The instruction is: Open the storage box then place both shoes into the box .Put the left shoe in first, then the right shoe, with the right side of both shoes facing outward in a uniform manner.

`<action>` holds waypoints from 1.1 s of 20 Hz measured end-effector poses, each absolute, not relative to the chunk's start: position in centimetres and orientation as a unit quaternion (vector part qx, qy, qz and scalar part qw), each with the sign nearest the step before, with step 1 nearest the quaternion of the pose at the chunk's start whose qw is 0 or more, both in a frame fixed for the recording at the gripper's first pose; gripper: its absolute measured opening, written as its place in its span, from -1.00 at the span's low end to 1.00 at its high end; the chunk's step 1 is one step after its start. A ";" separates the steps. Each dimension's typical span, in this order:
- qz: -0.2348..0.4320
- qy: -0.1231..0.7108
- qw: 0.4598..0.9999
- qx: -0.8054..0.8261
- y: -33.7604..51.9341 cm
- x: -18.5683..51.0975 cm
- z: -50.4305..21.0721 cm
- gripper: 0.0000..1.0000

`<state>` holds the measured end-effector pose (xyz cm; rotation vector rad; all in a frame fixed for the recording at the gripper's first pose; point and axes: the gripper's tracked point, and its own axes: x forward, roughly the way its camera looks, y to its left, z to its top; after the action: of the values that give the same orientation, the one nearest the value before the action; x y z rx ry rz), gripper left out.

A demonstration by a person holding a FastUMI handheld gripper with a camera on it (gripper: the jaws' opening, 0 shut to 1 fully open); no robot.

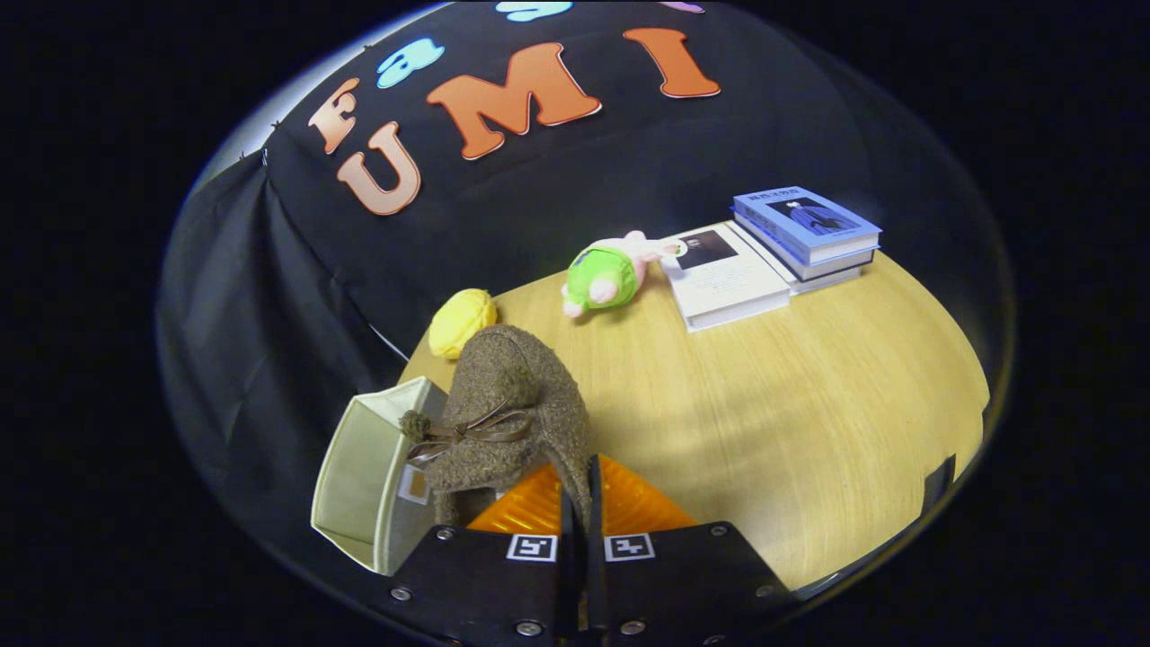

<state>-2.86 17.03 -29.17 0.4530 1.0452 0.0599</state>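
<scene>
While pinched shut on the brown shoe, hand-held gripper, beside open storage box

Cloth-walled booth, wooden table

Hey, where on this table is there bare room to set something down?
The widest bare wood lies right of the gripper, shut on the brown shoe, in front of the books. It is crowded around the storage box, yellow toy and green plush.
</scene>
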 end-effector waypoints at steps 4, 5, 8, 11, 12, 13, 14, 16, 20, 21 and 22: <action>0.055 0.483 0.846 0.221 22.1 -1.2 -26.5 -0.90; 0.065 0.481 0.844 0.229 23.6 -0.9 -25.8 -0.90; 0.089 0.480 0.841 0.232 27.2 -0.4 -24.5 -0.90; 0.100 0.485 0.838 0.229 30.1 -0.2 -24.7 -0.90; 0.100 0.491 0.834 0.232 31.0 -0.3 -25.0 -0.90; 0.105 0.497 0.829 0.234 32.1 -0.4 -25.4 -0.90; 0.108 0.503 0.825 0.233 33.0 -0.5 -25.8 -0.90; 0.107 0.515 0.819 0.228 34.3 -0.7 -26.7 -0.90; 0.086 0.507 0.821 0.247 35.4 0.1 -26.7 -0.90; 0.084 0.509 0.819 0.251 35.7 0.2 -26.8 -0.91; 0.079 0.512 0.815 0.258 36.0 0.2 -26.9 -0.90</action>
<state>0.20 36.01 -26.93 0.5504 1.0930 0.1683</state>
